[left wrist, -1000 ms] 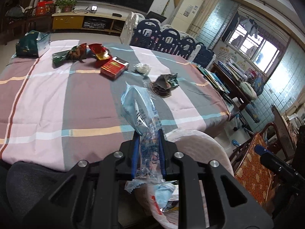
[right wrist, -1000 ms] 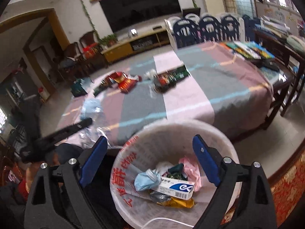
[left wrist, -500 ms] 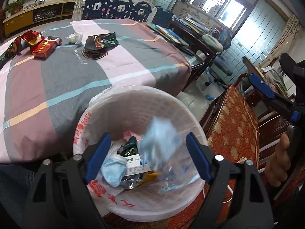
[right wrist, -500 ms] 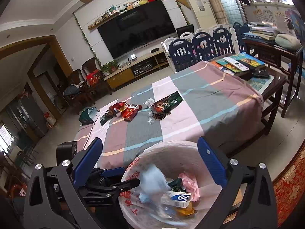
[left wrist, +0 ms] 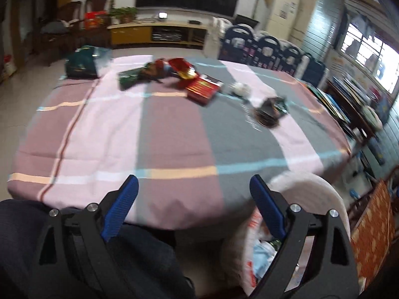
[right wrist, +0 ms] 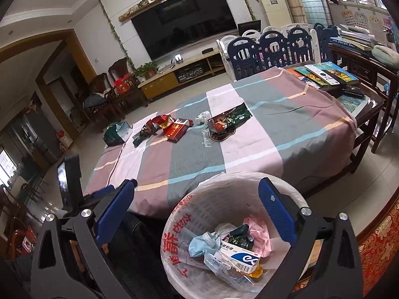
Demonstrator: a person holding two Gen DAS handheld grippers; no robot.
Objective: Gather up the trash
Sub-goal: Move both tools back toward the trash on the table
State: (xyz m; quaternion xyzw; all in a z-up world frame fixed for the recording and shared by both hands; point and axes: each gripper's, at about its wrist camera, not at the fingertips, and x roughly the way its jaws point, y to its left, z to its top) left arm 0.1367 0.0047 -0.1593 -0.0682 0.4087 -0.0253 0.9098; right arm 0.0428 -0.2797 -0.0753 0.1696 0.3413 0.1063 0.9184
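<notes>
My left gripper [left wrist: 194, 182] hangs over the near edge of the striped tablecloth [left wrist: 174, 134], its jaws opening with nothing between them. A white lined bin [left wrist: 311, 186] stands below it to the right. My right gripper [right wrist: 197, 184] is open and empty above that bin [right wrist: 212, 206]. Inside lie a clear plastic bag [right wrist: 219, 266], a blue mask [right wrist: 202, 244] and a white-and-blue box [right wrist: 244, 259]. On the table lie a red box [left wrist: 204, 88], red and green wrappers [left wrist: 159, 72], a white tissue [left wrist: 239, 88] and a dark green wrapper [left wrist: 271, 107].
A green bag [left wrist: 82, 62] sits at the table's far left corner. Books and remotes [right wrist: 324, 74] lie on a dark wooden side table to the right. A blue and white play fence [right wrist: 269, 47] stands behind. A person's dark-clothed leg [left wrist: 37, 224] is under my left gripper.
My left gripper swung over the bin, let go of the clear plastic bag, which fell in, then swung back toward the table with its jaws wide. The right gripper's jaws widened slightly.
</notes>
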